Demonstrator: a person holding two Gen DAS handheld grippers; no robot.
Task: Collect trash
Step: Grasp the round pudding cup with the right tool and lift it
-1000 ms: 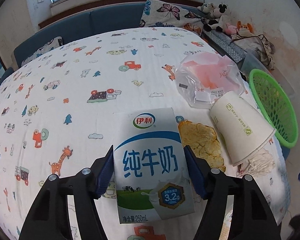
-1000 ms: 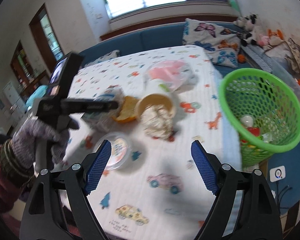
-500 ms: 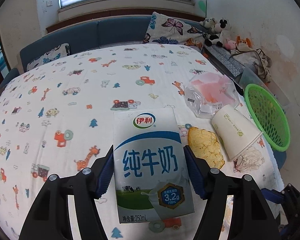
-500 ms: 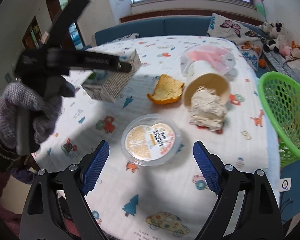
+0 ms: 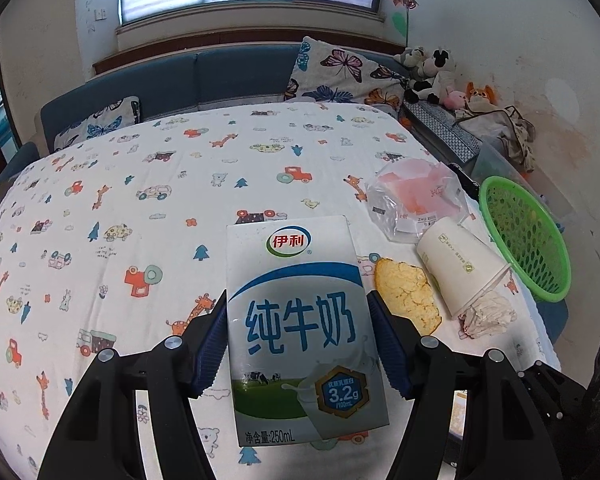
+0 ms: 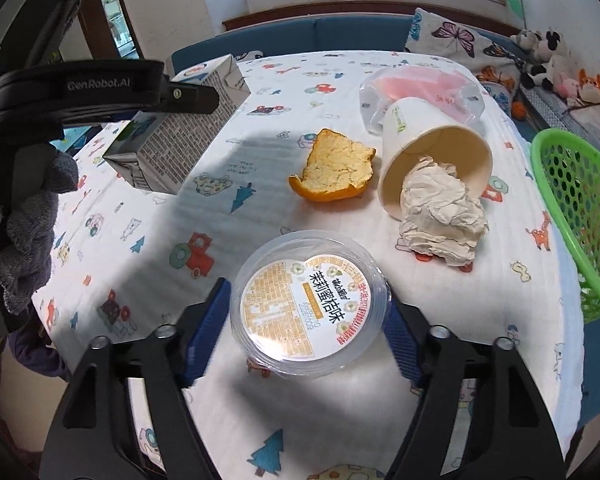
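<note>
Left gripper: clamped on the milk carton, held above the table. Right gripper: jaws closing around a lidded plastic tub, pads not visibly pressing. Beyond the tub, a tipped paper cup spills crumpled tissue; green basket at the table's edge, contents unclear.

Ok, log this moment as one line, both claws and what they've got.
left claw: shut on milk carton, lifted | right claw: closing around plastic tub on table | basket: right

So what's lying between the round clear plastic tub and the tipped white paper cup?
Nothing but bare printed tablecloth, in the right wrist view; the crumpled tissue sits beside it.
</note>
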